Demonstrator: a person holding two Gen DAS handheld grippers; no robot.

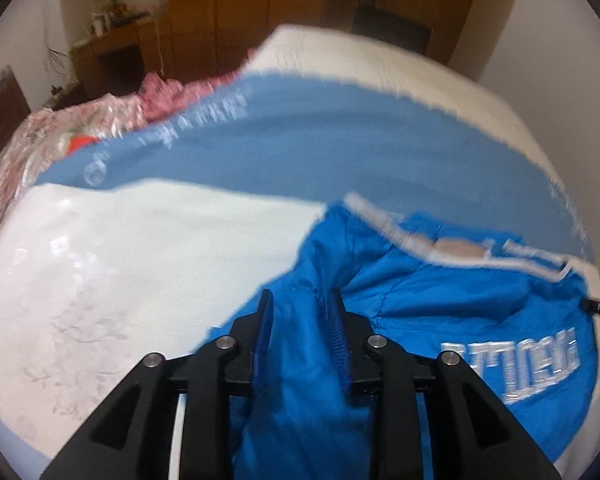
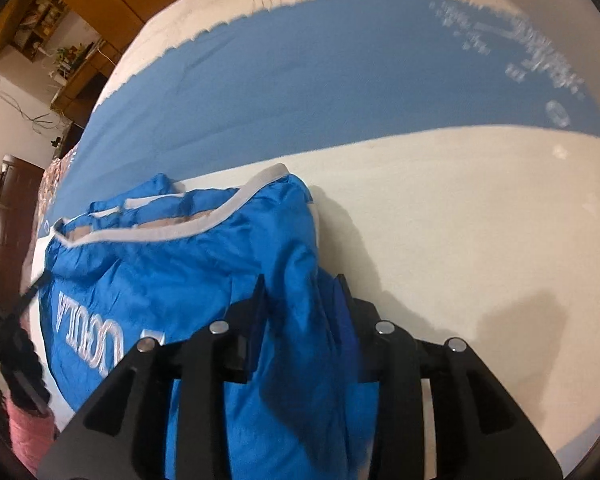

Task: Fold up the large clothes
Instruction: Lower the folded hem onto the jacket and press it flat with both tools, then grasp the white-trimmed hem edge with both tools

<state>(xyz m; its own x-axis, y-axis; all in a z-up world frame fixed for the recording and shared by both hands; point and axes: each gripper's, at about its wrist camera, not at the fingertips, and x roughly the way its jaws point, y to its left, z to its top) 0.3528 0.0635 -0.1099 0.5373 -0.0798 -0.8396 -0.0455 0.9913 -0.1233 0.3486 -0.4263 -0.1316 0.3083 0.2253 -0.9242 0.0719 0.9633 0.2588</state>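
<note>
Blue jacket [image 1: 420, 320], of thin, slippery, crinkled fabric with white trim and stitched lettering, lies bunched on the white-and-blue bed cover [image 2: 460, 220]. Left gripper [image 1: 302, 300] and right gripper [image 2: 300, 284] each stand part-open, a fabric fold between the loosened jaws, presumably to lay a folded edge flat.

both grippers [image 1: 302, 300] [image 2: 302, 282] (jaws parted) downward
</note>
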